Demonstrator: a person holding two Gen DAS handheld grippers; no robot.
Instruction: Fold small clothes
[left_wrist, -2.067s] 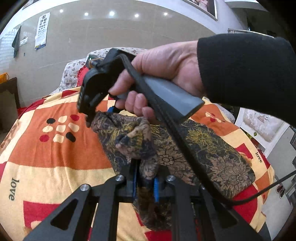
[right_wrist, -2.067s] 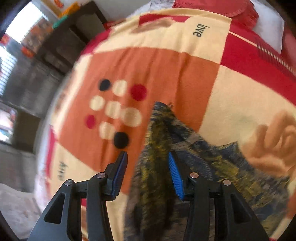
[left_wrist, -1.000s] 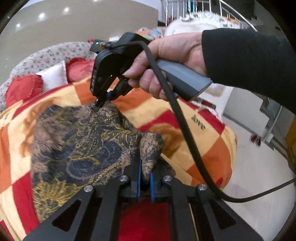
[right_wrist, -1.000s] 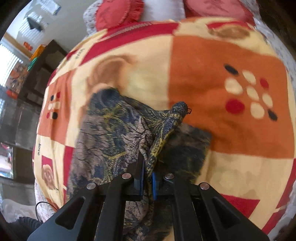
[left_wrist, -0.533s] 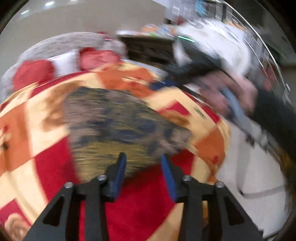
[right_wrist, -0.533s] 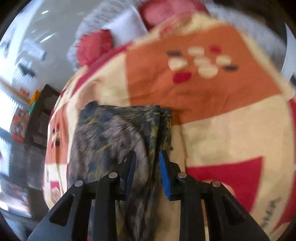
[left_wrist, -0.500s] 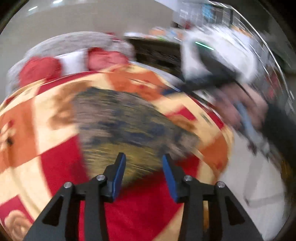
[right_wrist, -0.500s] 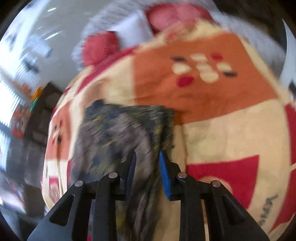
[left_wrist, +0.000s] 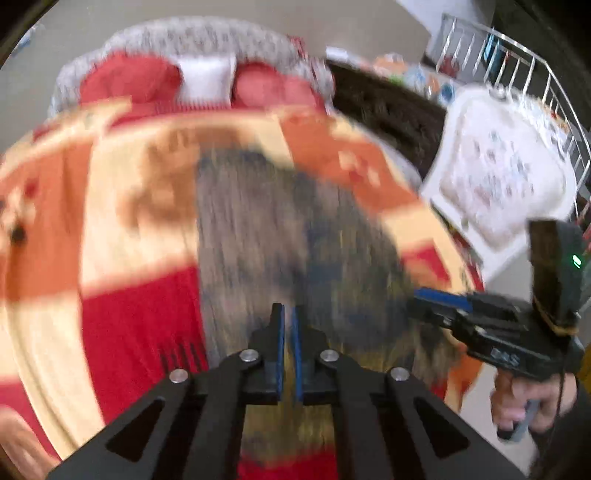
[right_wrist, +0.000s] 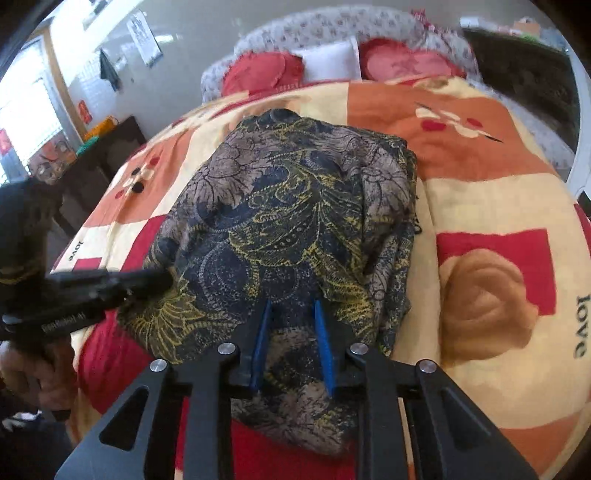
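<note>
The dark patterned cloth (right_wrist: 291, 206), navy/grey w/ yellow floral lines, is lying folded on the bed, spread over the blanket (right_wrist: 498, 206), which is the patchwork one in orange, cream and red w/ "love" printed on it. In the right wrist view the cloth sits roughly mid-bed, its right edge bunched into a thick fold, near edge reaching down toward the foot of the bed. The right gripper (right_wrist: 291, 317) is low over that near edge w/ its blue pads partway apart; its jaws have just been closing a little, and cloth shows in the gap between them, but the pads don't look pressed on it, so not a grip afaict. The left gripper (left_wrist: 287, 321) in its own view is pretty blurry, but the two blue pads are nearly together w/ only a thin slit between; they've just been closing, and I can't make out any cloth pinched in there, it's just over the near part of the cloth. Same left gripper also shows from the side in the right view, its tip at the cloth's left edge, touching or just beside it, can't tell which. Red pillows (right_wrist: 258, 74) and a white one (right_wrist: 328, 59) are up at the head of the bed, well apart from the cloth. A white wire rack (left_wrist: 517, 85) stands off to the right.
</note>
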